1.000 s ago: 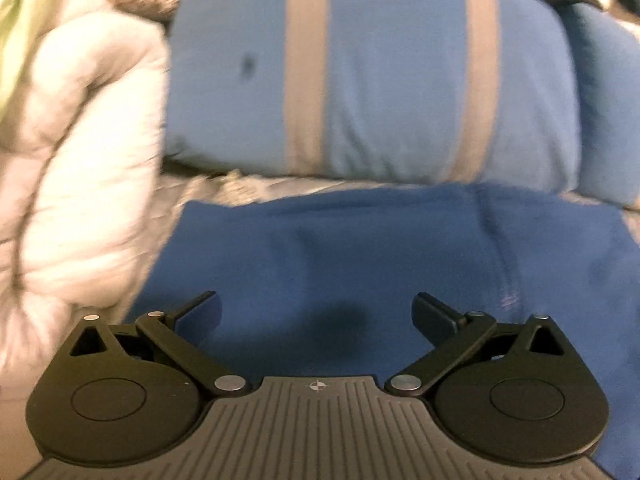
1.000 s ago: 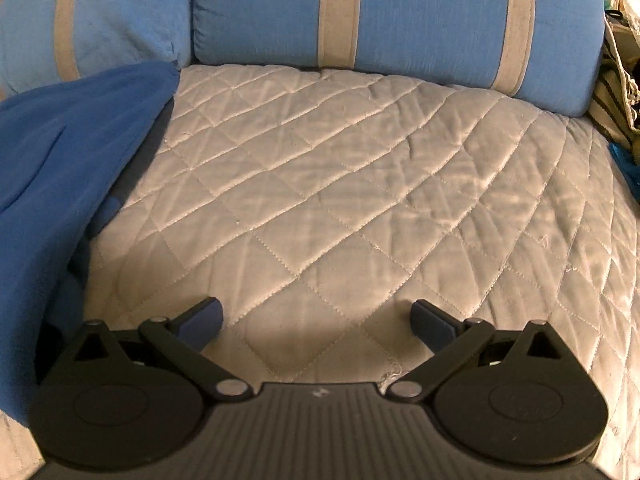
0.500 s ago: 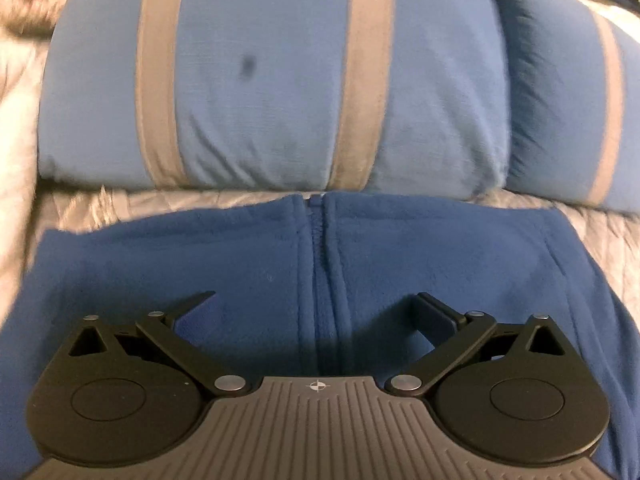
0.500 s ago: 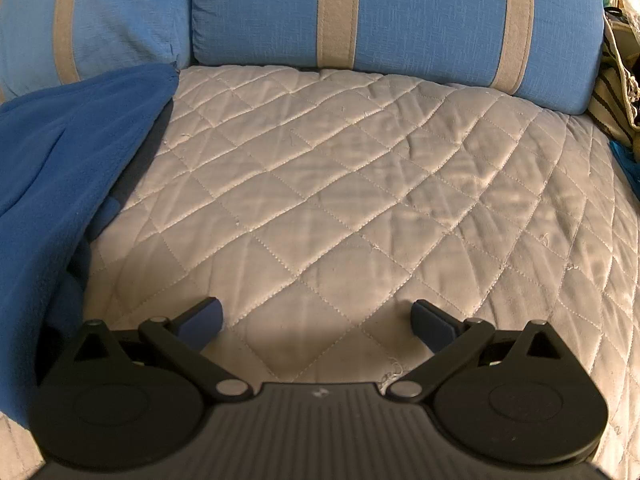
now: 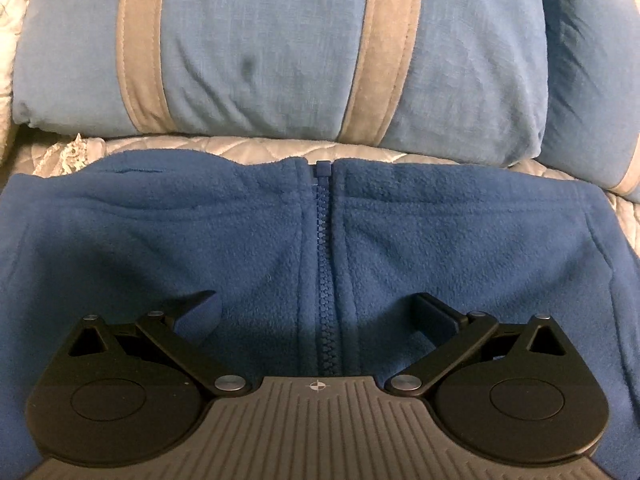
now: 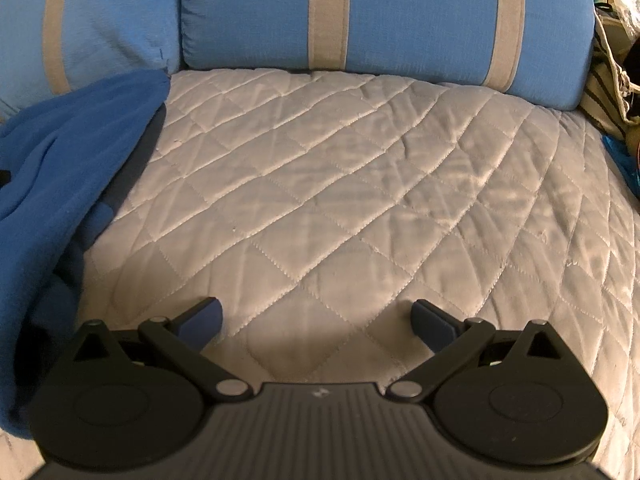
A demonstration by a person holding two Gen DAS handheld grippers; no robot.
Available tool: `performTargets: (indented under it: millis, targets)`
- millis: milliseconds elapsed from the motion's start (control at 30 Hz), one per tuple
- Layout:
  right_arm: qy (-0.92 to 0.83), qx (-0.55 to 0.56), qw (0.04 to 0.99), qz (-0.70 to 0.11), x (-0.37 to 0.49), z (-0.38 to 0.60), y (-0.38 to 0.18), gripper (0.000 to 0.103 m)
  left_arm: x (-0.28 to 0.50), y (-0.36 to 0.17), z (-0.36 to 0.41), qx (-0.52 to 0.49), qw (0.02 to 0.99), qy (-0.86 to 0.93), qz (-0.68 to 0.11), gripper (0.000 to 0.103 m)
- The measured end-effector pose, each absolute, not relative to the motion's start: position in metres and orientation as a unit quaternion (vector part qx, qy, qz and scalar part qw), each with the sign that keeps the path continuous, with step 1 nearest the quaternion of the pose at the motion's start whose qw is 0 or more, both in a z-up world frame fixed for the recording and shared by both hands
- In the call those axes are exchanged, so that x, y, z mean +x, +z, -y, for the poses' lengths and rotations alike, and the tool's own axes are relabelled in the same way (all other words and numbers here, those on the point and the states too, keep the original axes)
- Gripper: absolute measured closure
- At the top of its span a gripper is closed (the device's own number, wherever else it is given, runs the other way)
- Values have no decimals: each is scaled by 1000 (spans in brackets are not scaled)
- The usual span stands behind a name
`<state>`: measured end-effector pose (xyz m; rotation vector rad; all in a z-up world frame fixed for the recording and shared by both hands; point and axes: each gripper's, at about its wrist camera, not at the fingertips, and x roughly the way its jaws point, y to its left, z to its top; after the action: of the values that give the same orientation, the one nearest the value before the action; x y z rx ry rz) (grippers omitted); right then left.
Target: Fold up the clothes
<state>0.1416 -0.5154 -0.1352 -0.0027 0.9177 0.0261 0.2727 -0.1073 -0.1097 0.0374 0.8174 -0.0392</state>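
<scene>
A dark blue fleece jacket (image 5: 460, 240) lies flat on the quilted surface, its zipper (image 5: 325, 248) closed and running straight away from me. My left gripper (image 5: 316, 312) is open and empty, just above the fleece, with the zipper between its fingers. In the right wrist view the same jacket (image 6: 68, 184) is bunched at the left edge. My right gripper (image 6: 316, 320) is open and empty over bare quilt, to the right of the jacket.
A grey quilted cover (image 6: 360, 184) spreads under everything. Light blue cushions with beige stripes (image 5: 260, 48) (image 6: 400, 12) stand along the back. A striped bag and clutter (image 6: 608, 76) sit at the far right. A pale blanket edge (image 5: 8, 40) shows at the left.
My left gripper has swung to the right, from the white blanket and the jacket's plain side to centred over the zipper. My right gripper has barely moved.
</scene>
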Motion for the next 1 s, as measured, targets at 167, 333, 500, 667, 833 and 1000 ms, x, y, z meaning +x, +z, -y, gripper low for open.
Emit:
performTargets:
  millis: [167,333,500,667,833,1000]
  targets:
    - [16,-3,893,-450,142,517,-133,0,262,-106,118,41,924,-2,-381,0]
    - [24,-3,872,-489,138,517,-127,0,253,-97,126,43,917,25,-397,0]
    - [53,-12,860,-507,126,521,-124,0,237,-86,139,21,906,41,-420,0]
    - [57,-9,855,-515,105,522,-123,0,215,-74,173,27,914,3,-406,0]
    - [36,-21,874,-483,72,512,-125,0,210,-63,212,18,923,-25,-383,0]
    - [24,-20,892,-451,52,506,-128,0,217,-65,248,10,930,-47,-365,0]
